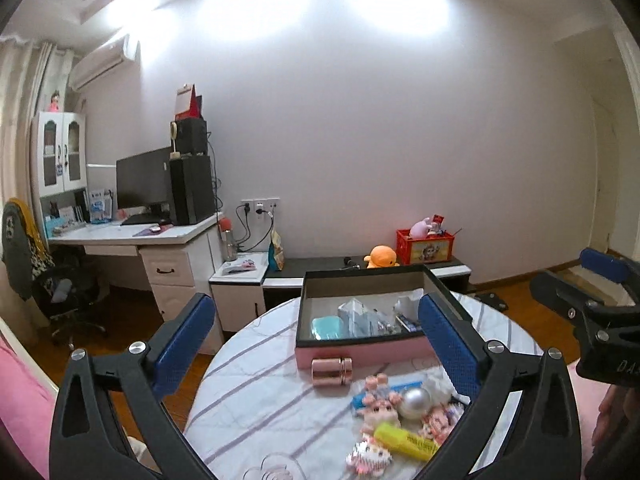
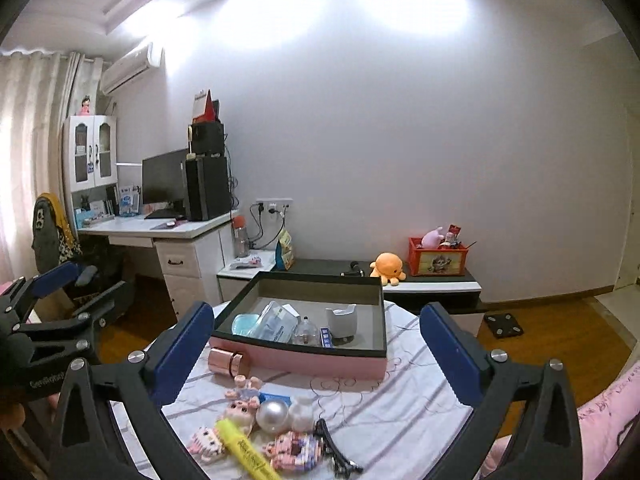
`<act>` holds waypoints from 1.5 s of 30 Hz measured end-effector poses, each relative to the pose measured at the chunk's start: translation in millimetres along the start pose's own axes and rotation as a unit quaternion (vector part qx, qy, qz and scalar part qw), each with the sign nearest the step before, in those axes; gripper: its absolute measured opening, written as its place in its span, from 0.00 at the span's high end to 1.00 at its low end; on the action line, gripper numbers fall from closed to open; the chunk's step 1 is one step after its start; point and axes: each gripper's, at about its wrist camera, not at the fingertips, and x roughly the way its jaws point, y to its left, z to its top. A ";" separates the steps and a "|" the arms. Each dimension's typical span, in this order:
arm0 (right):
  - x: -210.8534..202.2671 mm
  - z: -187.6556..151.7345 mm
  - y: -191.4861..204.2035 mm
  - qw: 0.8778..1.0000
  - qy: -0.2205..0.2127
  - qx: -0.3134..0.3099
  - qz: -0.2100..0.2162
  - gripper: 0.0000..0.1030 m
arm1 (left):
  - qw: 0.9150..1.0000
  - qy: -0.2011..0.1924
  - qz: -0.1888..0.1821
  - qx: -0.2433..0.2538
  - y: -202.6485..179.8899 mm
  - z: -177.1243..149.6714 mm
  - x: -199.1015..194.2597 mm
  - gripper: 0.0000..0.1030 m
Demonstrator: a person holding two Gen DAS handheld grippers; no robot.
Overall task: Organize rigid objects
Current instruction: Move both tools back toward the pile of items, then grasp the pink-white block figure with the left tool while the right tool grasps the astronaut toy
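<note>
A pink open box [image 1: 360, 354] [image 2: 304, 362] stands on the round striped table [image 1: 256, 396] [image 2: 420, 408]; it holds a teal case [image 1: 326, 328], clear packets and a white holder [image 2: 340, 320]. Before it lie a rose-gold cylinder [image 1: 332, 370] [image 2: 226, 362], a pearl ball [image 1: 414, 402] [image 2: 272, 416], a yellow highlighter [image 1: 406, 440] [image 2: 246, 454], pink block figures [image 1: 378, 410] [image 2: 294, 448], a blue item and a black clip [image 2: 338, 454]. My left gripper [image 1: 316, 336] is open and empty above them. My right gripper [image 2: 316, 344] is open and empty, and also shows in the left view [image 1: 568, 284].
A white desk [image 1: 132, 236] with monitor and speakers stands at back left, with a chair [image 1: 60, 288]. A low cabinet [image 2: 432, 284] behind the table bears an orange plush and a red crate [image 2: 436, 260]. Pink bedding [image 2: 600, 420] lies at right.
</note>
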 end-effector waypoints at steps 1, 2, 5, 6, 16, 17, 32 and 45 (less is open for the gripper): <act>-3.8 -0.9 0.4 1.000 0.001 0.000 -0.003 0.00 | 1.000 -0.004 -0.001 0.003 -1.4 -1.0 -6.6 0.00; -9.7 -2.3 0.5 1.000 0.001 0.001 -0.006 0.00 | 1.000 -0.006 -0.001 0.004 -3.0 -1.5 -10.9 0.00; -23.6 -6.9 1.1 1.000 -0.002 0.005 -0.009 0.00 | 1.000 -0.011 -0.001 0.007 -5.4 -2.1 -23.3 0.00; -28.1 -7.7 1.4 1.000 -0.004 0.006 -0.010 0.00 | 1.000 -0.014 -0.002 0.006 -6.1 -2.0 -26.4 0.00; -49.1 -14.8 2.2 1.000 -0.008 0.003 -0.018 0.00 | 1.000 -0.016 -0.011 0.010 -12.5 -5.1 -39.1 0.00; -48.9 -15.1 1.2 1.000 -0.008 0.004 -0.018 0.00 | 1.000 -0.014 -0.011 0.011 -12.4 -5.6 -38.3 0.00; -5.5 -65.0 -26.2 0.995 0.089 0.022 -0.034 0.00 | 0.988 0.146 -0.041 0.000 4.4 -84.0 31.2 0.00; 46.8 -124.6 -54.6 0.979 0.194 0.043 -0.044 0.00 | 0.957 0.273 -0.076 0.059 -24.6 -148.6 91.9 0.00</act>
